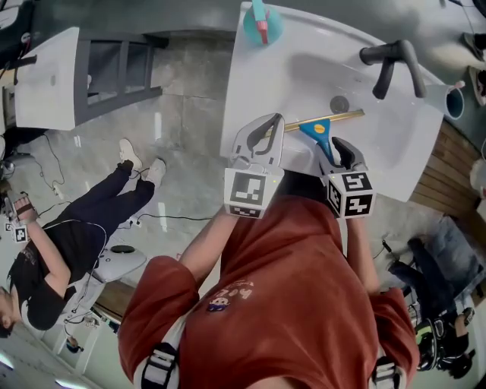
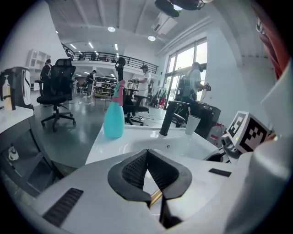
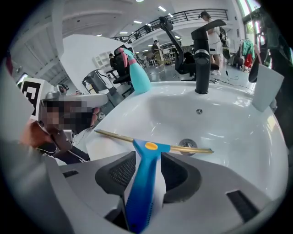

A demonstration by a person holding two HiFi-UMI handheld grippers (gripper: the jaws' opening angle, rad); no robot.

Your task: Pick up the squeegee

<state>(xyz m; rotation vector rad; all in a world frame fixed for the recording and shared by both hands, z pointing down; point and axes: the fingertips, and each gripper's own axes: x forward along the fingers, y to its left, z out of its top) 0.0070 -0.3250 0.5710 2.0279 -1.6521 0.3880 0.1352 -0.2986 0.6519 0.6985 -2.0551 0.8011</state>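
Squeegee (image 3: 147, 148) handle lies loose between the right tool's (image 3: 149, 159) spread jaws; left tool (image 2: 147, 154) is closed and empty. An off-centre squeeze could kick the blade skidding across the slick sink (image 3: 229, 123) towards the drain (image 3: 187, 144).

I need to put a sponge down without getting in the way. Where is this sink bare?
Bare: the rim between bottle and faucet, and the basin floor between drain and faucet. Crowded: the near edge, where the squeegee lies with the open right gripper astride its handle and the left gripper beside it.
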